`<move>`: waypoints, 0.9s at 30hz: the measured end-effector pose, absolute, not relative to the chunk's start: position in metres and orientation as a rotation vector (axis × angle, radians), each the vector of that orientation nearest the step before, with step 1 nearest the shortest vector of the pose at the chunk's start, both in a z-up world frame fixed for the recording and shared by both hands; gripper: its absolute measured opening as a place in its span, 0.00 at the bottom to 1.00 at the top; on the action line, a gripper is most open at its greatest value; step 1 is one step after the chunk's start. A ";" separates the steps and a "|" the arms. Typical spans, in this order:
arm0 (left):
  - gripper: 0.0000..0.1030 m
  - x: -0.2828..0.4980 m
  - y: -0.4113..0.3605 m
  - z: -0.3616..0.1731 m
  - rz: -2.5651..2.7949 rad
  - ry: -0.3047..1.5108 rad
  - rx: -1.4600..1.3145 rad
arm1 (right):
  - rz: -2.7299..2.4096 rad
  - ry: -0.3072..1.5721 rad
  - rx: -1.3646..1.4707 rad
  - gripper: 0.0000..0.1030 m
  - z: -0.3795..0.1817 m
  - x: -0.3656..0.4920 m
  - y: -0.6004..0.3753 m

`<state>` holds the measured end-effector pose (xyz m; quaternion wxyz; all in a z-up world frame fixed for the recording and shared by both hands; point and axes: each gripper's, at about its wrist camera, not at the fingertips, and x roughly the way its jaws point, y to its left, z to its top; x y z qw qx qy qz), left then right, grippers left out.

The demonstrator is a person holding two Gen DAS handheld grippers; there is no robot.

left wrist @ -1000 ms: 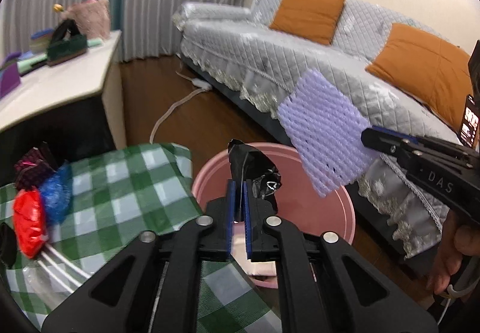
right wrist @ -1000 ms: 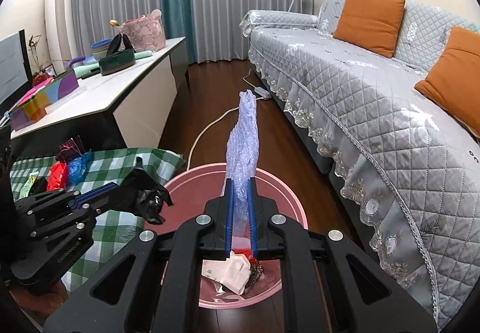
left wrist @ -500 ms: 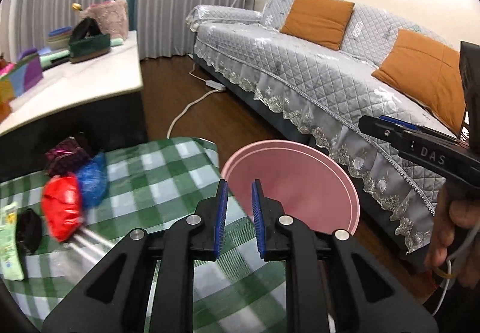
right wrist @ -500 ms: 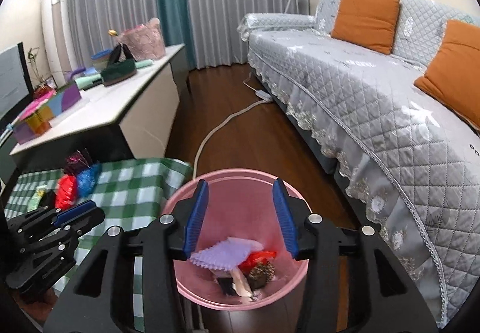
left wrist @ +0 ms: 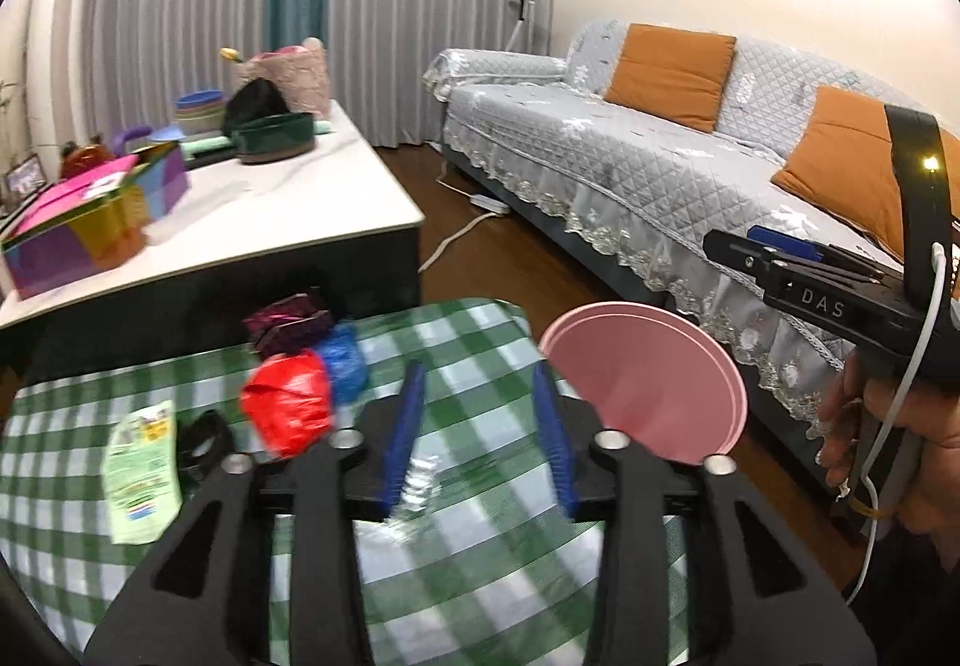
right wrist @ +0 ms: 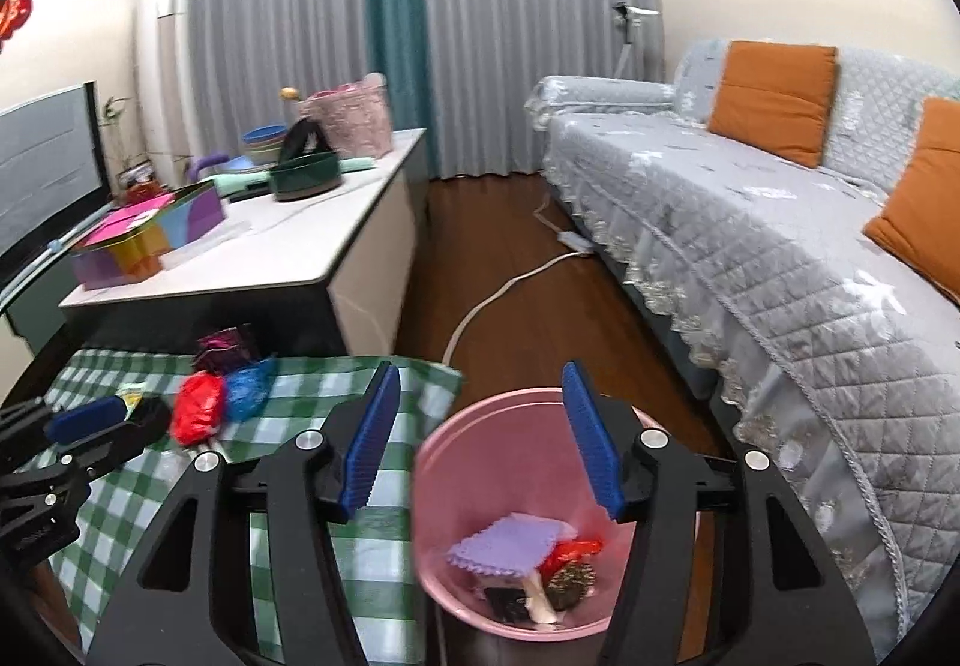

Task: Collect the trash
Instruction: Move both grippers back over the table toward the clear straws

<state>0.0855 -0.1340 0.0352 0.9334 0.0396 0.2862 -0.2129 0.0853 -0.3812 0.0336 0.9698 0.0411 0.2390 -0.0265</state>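
Both tongs stand apart and empty: the left gripper (left wrist: 480,426) and right gripper (right wrist: 480,438) have just been opening, and the black wrapper and purple foam net they pinched a second ago are gone from between the blades. That purple foam net (right wrist: 510,543) now lies inside the pink bin (right wrist: 456,426), on the floor right of the checked table (left wrist: 480,576). So that drop looks done, and more waits on the cloth to the left: a red bag (left wrist: 288,402), blue bag (left wrist: 345,366), green packet (left wrist: 141,471)
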 end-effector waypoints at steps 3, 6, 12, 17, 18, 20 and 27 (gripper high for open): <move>0.52 0.078 -0.116 0.040 -0.395 0.567 0.073 | -0.044 0.487 0.077 0.55 0.033 0.087 -0.372; 0.56 0.070 -0.096 0.041 -0.343 0.544 0.060 | -0.015 0.499 0.100 0.59 0.032 0.089 -0.366; 0.56 0.065 -0.056 0.030 -0.238 0.560 -0.001 | 0.057 0.518 0.110 0.68 0.028 0.091 -0.349; 0.56 0.067 -0.033 0.026 -0.180 0.558 -0.034 | 0.119 0.551 0.078 0.68 0.020 0.097 -0.322; 0.56 0.067 -0.030 0.025 -0.171 0.557 -0.034 | 0.137 0.560 0.070 0.68 0.018 0.099 -0.314; 0.56 0.068 -0.020 0.024 -0.151 0.555 -0.049 | 0.163 0.572 0.064 0.68 0.014 0.103 -0.304; 0.36 0.075 0.018 0.015 -0.087 0.565 -0.110 | 0.249 0.611 0.021 0.64 0.000 0.118 -0.268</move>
